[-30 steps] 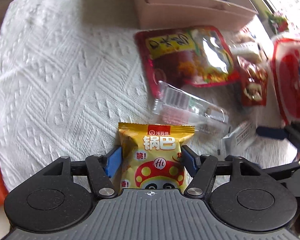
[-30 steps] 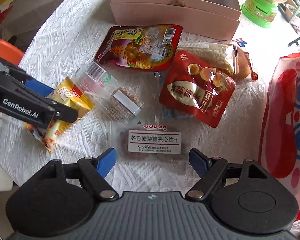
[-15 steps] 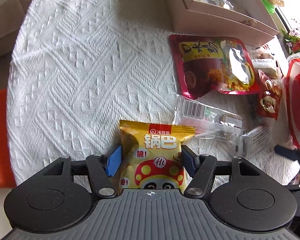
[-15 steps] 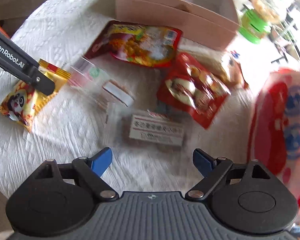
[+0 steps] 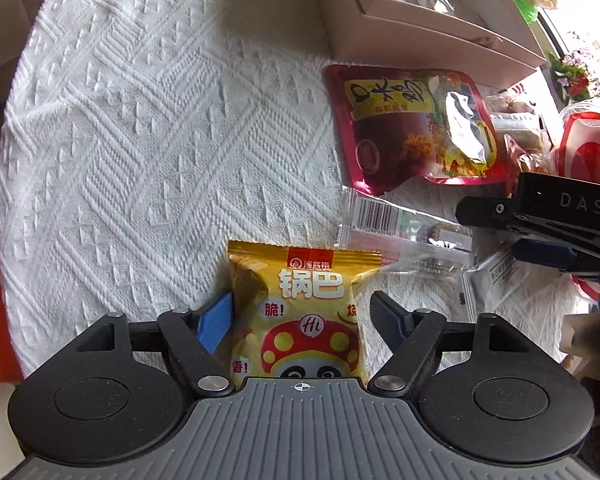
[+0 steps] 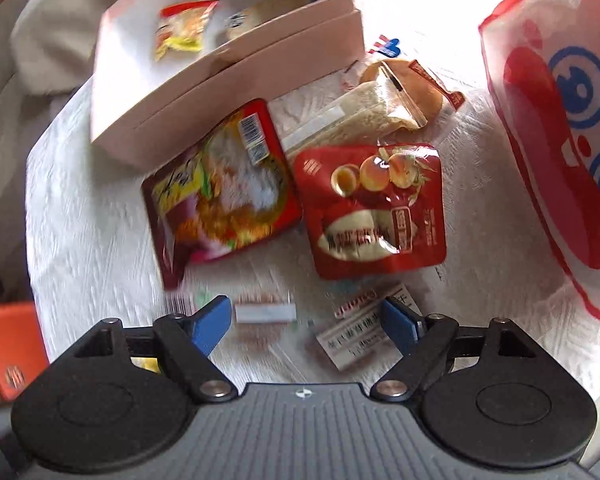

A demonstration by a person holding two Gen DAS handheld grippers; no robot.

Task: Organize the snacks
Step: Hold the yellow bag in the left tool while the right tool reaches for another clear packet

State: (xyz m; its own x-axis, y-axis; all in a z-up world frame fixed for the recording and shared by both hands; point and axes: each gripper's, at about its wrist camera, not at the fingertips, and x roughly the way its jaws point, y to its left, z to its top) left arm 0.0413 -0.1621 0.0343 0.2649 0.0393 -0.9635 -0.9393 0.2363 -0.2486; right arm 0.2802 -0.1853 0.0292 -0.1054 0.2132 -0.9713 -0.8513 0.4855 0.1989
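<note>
**Snack sort barely under way: one packet in my left claw, most still on the table**

Nearest to me, my left claw [image 5: 300, 312] has the yellow crisp packet [image 5: 304, 304] between its blue pads; the left pad presses the packet's side, and on the right I read contact too, though the foil edge partly hides it, so I take this as a pinch and not a loose cradle. The packet sits above the white textured tablecloth [image 5: 140, 160], near the front edge of the table.

My right claw [image 6: 306, 320] is spread wide and holds nothing. It hangs over two clear-wrapped biscuit packs: the one with the white label [image 6: 360, 328] between its pads and the smaller clear pack [image 6: 264, 312] just left of it. That view is motion-blurred, so I cannot say whether either pad touches them.

Further out lie the red egg pouch [image 6: 376, 208] and the dark red noodle pouch [image 6: 220, 192], side by side, the noodle pouch's far corner reaching the box. Beyond them are a pale grainy bar in clear wrap [image 6: 348, 124] and a round bun in clear wrap [image 6: 412, 84].

Farthest, the pink cardboard box [image 6: 220, 92] stands open with a small red-and-yellow packet [image 6: 180, 28] and at least one other wrapped item inside. A large red-and-white bag [image 6: 560, 120] stands at the right.

I judge two or three snacks put away, one in hand, and about six left to box
</note>
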